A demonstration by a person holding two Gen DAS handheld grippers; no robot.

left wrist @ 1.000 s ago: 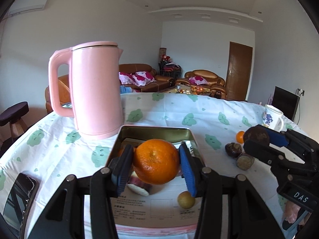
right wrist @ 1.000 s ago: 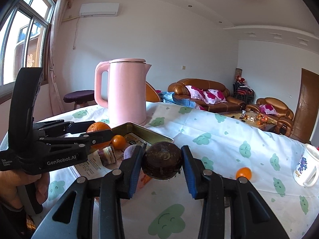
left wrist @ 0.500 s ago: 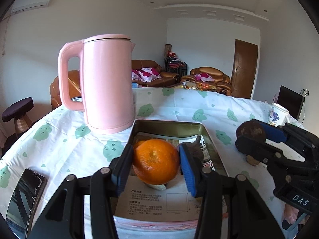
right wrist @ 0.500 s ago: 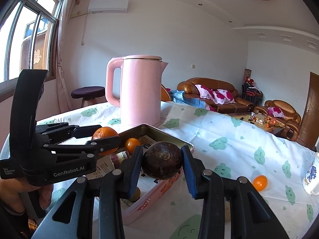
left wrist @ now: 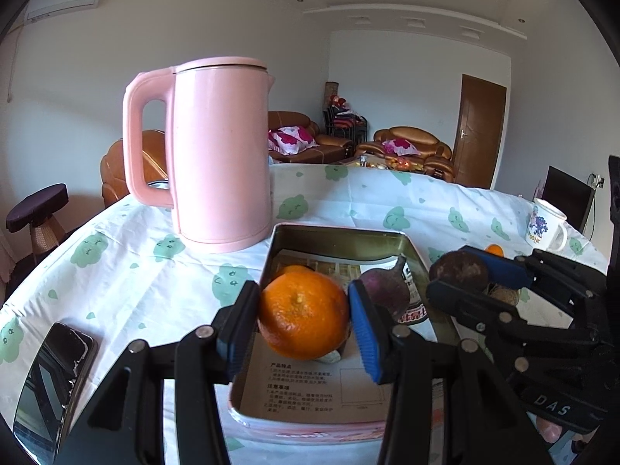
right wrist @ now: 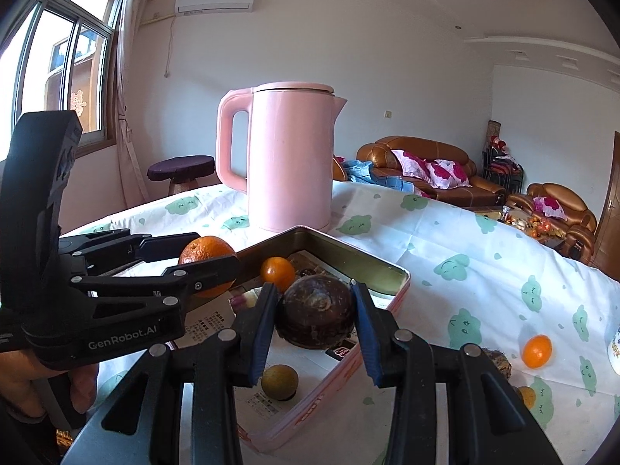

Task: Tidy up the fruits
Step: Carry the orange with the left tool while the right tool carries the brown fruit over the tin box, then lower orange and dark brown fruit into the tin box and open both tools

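Note:
My left gripper (left wrist: pixel 304 317) is shut on a large orange (left wrist: pixel 302 310), held just above the near half of an open metal tin (left wrist: pixel 341 232) lined with printed paper. In the tin lie a small orange (right wrist: pixel 277 273), a purple fruit (left wrist: pixel 383 288) and a small yellow-brown fruit (right wrist: pixel 279 381). My right gripper (right wrist: pixel 316 314) is shut on a dark brown round fruit (right wrist: pixel 316 312), hanging over the tin's right side. In the right wrist view the left gripper (right wrist: pixel 209 261) with its orange comes in from the left.
A tall pink kettle (left wrist: pixel 221 151) stands just behind the tin. A phone (left wrist: pixel 50 383) lies at the near left. On the cloth to the right lie a small orange (right wrist: pixel 536 350) and a brown fruit (right wrist: pixel 498 362), with a white mug (left wrist: pixel 546 224) beyond.
My right gripper has carried the brown fruit leftward from over the cloth to over the tin. The left gripper with the orange has edged forward over the tin. Both grips are unchanged.

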